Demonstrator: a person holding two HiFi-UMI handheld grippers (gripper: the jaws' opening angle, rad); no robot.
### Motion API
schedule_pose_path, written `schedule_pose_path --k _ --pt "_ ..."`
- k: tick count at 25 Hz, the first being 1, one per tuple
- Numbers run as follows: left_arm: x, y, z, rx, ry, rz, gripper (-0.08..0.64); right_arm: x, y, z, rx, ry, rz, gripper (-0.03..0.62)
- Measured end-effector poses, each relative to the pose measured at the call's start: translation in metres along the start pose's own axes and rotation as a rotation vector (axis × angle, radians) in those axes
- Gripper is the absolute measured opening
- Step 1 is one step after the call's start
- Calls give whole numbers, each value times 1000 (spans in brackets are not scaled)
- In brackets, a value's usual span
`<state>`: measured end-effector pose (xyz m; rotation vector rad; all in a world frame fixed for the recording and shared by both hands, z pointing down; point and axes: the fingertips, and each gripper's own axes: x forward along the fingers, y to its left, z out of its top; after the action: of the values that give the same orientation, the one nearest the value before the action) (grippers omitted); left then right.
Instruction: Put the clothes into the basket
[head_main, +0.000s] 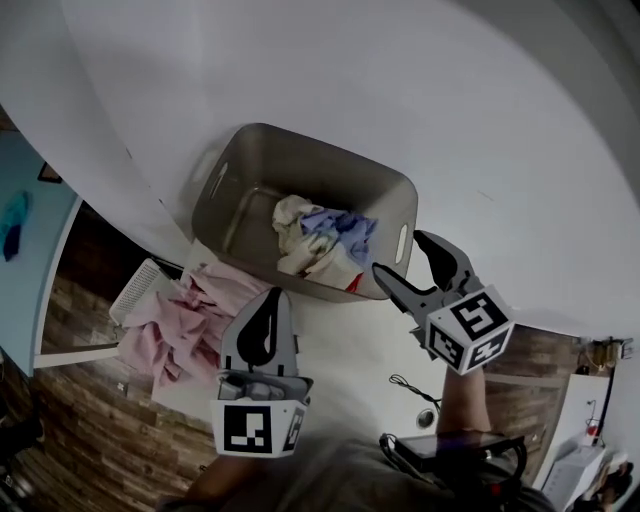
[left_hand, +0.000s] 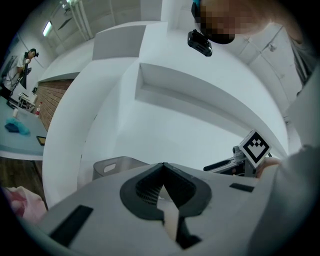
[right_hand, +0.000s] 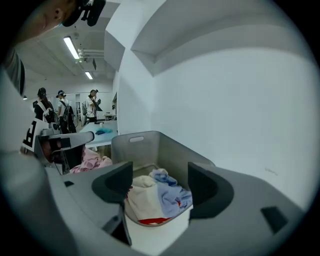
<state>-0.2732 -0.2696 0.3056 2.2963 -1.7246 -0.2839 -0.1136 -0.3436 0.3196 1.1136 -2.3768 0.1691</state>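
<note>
Presently, pink clothes (head_main: 185, 325) lie at nine o'clock of the left gripper (head_main: 271, 297), jaws together, empty. Right gripper (head_main: 400, 252) stands apart, empty; basket (head_main: 250, 150) at ten o'clock.

The basket (head_main: 305, 165) is smooth, matt grey plastic, holding crumpled soft cloth (head_main: 322, 240), with creased pink cloth (head_main: 188, 322) beside it and a smooth matt white tabletop (head_main: 350, 335) beneath it.

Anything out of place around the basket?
Only the pink clothes: a crumpled heap outside the basket, left of it in the head view, near the table edge. The basket stands upright with cream and blue clothes inside. No spill or damage visible.
</note>
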Motion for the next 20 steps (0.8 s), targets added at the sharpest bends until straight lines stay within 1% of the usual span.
schedule_pose_path --k 5,7,8,9,10,11,14,16,20 --pt "-10 -13 7 35 -7 -40 8 -22 12 -5 40 -57 -31 345" --pt "-14 -18 12 57 -17 -53 8 -30 17 -6 58 -85 -40 334" --pt "-17 -20 15 70 -25 -59 8 -34 20 -5 65 -103 -44 319" --pt "-19 -22 16 80 -32 -64 8 -37 24 -5 71 -121 -46 300" --pt "-22 -24 17 86 -34 -68 8 -40 29 -5 74 -139 -43 266" --pt "-24 -26 16 88 -33 -70 8 -43 35 -5 76 -154 -36 220" --pt "-31 -34 12 89 -7 -76 8 -51 54 -11 89 -193 -8 109" --pt "-34 -41 11 101 -1 -88 8 -58 62 -15 105 -219 -1 53" --pt "-41 -53 16 137 -22 -113 8 -73 67 -16 115 -269 -14 18"
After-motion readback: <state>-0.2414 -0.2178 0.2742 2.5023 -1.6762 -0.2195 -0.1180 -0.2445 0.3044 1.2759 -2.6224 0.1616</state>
